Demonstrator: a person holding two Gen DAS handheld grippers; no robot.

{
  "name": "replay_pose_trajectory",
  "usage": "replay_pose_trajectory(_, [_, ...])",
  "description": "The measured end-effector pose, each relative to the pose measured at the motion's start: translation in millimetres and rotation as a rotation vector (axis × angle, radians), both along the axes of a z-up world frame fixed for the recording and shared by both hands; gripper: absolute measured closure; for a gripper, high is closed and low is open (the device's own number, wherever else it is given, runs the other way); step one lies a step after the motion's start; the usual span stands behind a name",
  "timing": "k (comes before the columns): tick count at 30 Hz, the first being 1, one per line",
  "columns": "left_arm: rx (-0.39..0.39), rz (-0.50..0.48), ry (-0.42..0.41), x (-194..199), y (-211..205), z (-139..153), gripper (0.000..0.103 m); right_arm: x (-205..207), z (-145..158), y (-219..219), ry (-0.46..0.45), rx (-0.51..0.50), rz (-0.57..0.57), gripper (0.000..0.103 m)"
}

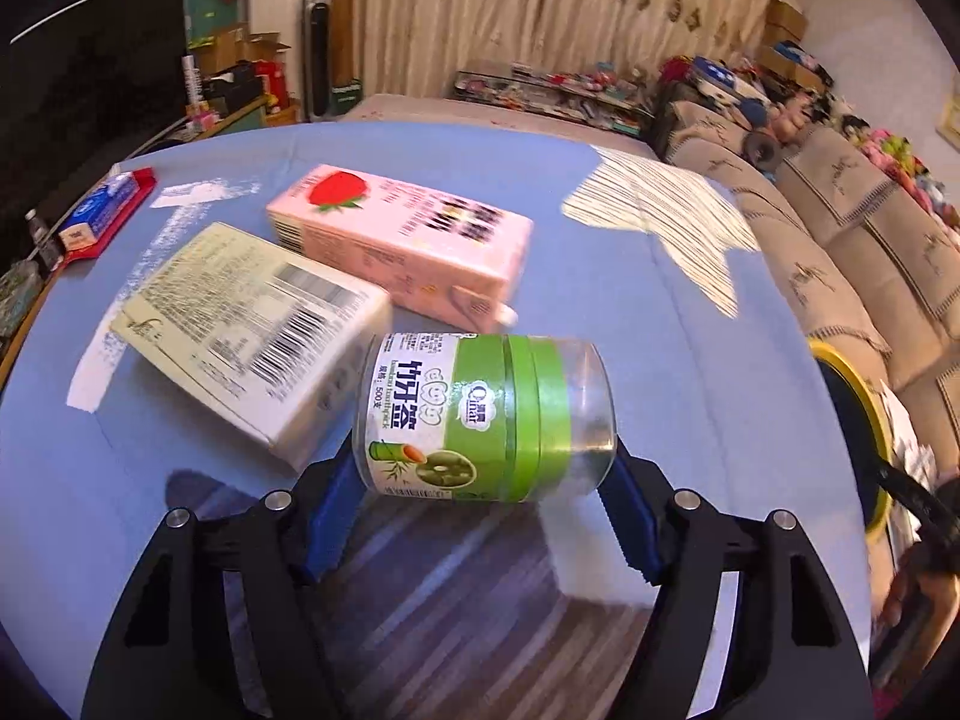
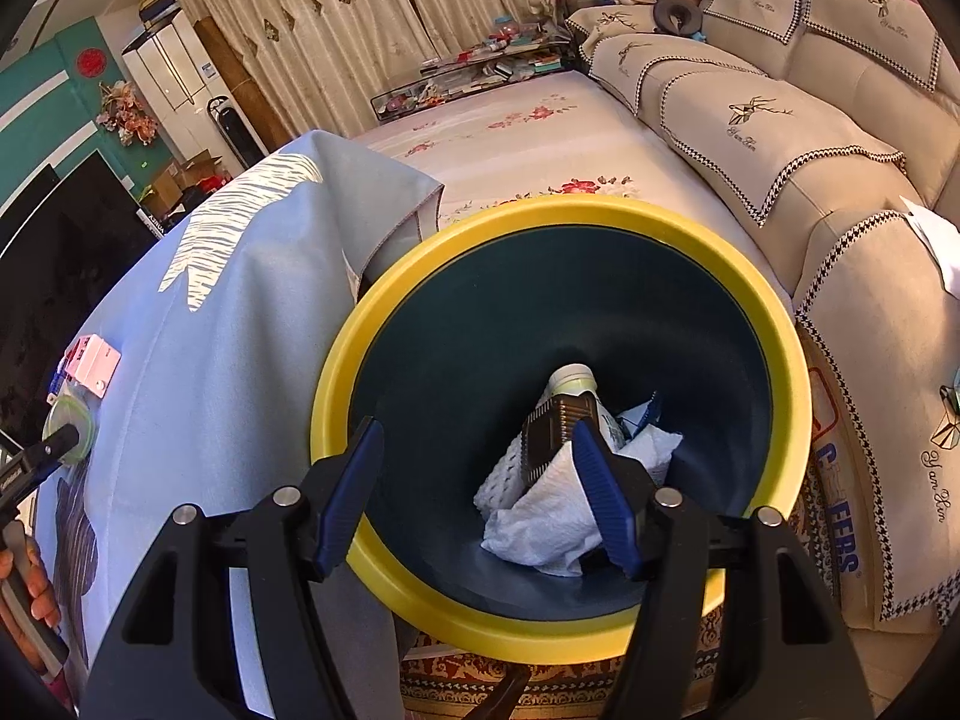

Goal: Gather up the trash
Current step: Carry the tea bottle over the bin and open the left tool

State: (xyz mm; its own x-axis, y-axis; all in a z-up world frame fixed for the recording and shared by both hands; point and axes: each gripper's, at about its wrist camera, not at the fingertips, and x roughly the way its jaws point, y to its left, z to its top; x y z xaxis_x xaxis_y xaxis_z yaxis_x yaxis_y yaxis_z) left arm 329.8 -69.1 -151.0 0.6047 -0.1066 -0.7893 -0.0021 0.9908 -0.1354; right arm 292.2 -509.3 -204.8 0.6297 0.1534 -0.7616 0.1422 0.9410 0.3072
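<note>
My left gripper (image 1: 483, 480) is shut on a clear toothpick jar (image 1: 480, 417) with a green label, lying sideways between the blue pads above the blue tablecloth (image 1: 600, 300). Beyond it lie a pale green carton (image 1: 252, 330) and a pink strawberry carton (image 1: 402, 240). My right gripper (image 2: 474, 480) is open and empty, held over the yellow-rimmed dark bin (image 2: 540, 210). The bin holds a bottle (image 2: 570, 390), a dark wrapper (image 2: 549, 426) and crumpled white tissue (image 2: 540, 528). The bin's rim also shows in the left wrist view (image 1: 864, 396), at the right.
A red and blue toothpaste box (image 1: 105, 210) lies at the table's far left. A beige sofa (image 2: 780, 120) runs along the right. A floral bed cover (image 2: 540, 138) lies behind the bin. A dark TV (image 1: 90, 78) stands at the left.
</note>
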Motion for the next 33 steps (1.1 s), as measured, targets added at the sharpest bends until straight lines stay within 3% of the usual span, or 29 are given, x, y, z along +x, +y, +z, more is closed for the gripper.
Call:
replay_pose_trajectory(8, [-0.036, -0.199, 0.006, -29, -55, 16, 0.032, -15, 1, -11, -0.013, -0.005, -0.033, 0.041])
replay_pose_trajectory(19, [-0.059, -0.464, -0.031, -24, -189, 42, 0.032, -55, 6, -49, -0.017, -0.11, -0.146, 0.041])
replay_pose_trajectory(27, [-0.026, -0.613, 0.055, 7, -303, 24, 0.032, -74, 1, -75, -0.001, -0.102, -0.201, 0.04])
replay_pose_trajectory(33, [0.017, -0.631, 0.118, 33, -356, -6, 0.032, -83, -3, -87, 0.012, -0.093, -0.228, 0.039])
